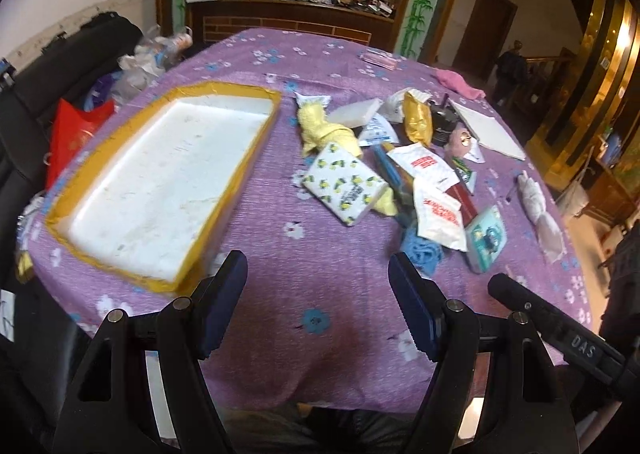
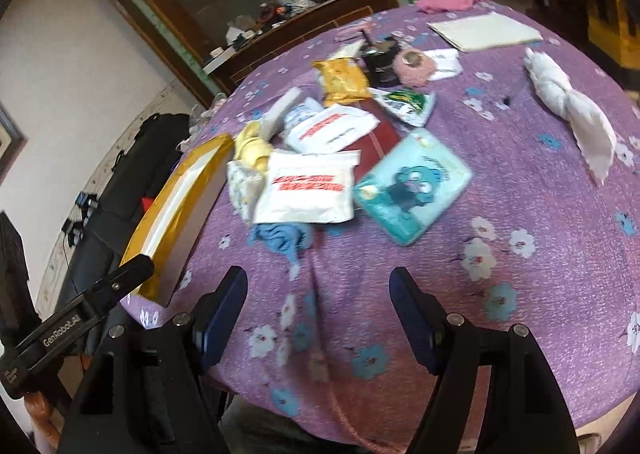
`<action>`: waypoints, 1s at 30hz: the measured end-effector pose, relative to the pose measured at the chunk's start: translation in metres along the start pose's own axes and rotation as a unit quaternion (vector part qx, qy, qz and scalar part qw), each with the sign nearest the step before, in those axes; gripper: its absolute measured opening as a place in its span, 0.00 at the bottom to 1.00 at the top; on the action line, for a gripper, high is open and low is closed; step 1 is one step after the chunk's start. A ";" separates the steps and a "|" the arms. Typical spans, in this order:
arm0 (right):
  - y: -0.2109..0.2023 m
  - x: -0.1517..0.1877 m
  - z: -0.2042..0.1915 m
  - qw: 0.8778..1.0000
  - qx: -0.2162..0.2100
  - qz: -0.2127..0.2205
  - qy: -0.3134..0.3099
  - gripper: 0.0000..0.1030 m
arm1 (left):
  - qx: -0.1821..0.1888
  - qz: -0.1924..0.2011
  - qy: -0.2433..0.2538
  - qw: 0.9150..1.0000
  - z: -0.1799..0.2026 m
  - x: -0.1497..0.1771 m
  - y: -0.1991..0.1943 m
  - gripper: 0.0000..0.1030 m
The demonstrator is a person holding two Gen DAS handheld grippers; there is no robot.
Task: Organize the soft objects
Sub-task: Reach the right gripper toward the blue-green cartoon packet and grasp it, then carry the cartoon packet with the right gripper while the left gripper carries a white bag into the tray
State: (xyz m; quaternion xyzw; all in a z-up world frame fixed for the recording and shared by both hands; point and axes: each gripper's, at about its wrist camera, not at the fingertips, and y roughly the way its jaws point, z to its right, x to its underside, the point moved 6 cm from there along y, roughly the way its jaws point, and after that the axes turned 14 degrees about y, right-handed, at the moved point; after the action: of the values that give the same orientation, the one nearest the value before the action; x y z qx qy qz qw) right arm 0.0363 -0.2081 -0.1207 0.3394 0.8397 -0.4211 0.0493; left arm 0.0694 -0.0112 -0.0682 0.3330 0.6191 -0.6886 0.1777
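The left hand-held gripper (image 1: pixel 318 274) hangs over the near edge of the tabletop (image 1: pixel 320 254), its two blue-padded fingers spread wide with nothing between them. Ahead of it and to its left lies a shallow yellow-rimmed tray (image 1: pixel 248 158) with a bare white floor. Ahead and to its right sits the heap of soft things: a yellow cloth (image 1: pixel 320 126) farthest off, a lemon-print tissue pack (image 1: pixel 344 186) lying partly on that cloth, white sachets with red lettering (image 1: pixel 436 214) beside the pack, and a blue cloth (image 1: pixel 422 250) bunched just beyond the right fingertip, partly under the sachets. A teal pouch (image 1: pixel 486 238) lies just right of the sachets, and a knotted white cloth (image 1: pixel 538 214) rests well apart, farther right.

The right hand-held gripper (image 2: pixel 318 274) is likewise spread, holding nothing, above the purple flowered cover of the tabletop. Directly ahead of its left finger lies the blue cloth (image 2: pixel 280 238), with a red-lettered sachet (image 2: pixel 308 190) overlapping its far side. The teal pouch (image 2: pixel 412 186) touches that sachet on the right. The tray (image 2: pixel 180 206) lies to the left, and the knotted white cloth (image 2: pixel 572 110) lies far ahead to the right, apart from the heap. A pink cloth (image 2: pixel 448 0) rests at the tabletop's far edge.
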 end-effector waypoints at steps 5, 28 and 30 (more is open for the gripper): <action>0.006 -0.022 0.024 0.999 0.016 0.003 0.045 0.72 | 0.055 -0.038 0.006 0.998 0.014 -0.009 0.016 0.72; 0.043 -0.060 0.045 0.993 0.051 0.008 0.104 0.43 | 0.223 -0.065 0.020 0.972 0.084 -0.049 0.106 0.14; 0.042 -0.058 0.045 0.994 0.040 0.006 0.104 0.38 | 0.241 -0.059 0.008 0.969 0.083 -0.049 0.099 0.08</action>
State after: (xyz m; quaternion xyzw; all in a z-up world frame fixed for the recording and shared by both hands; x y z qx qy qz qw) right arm 0.0968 -0.2547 -0.1562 0.3881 0.8205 -0.4168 -0.0493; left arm 0.1496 -0.1171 -0.1063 0.3343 0.4551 -0.8240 0.0465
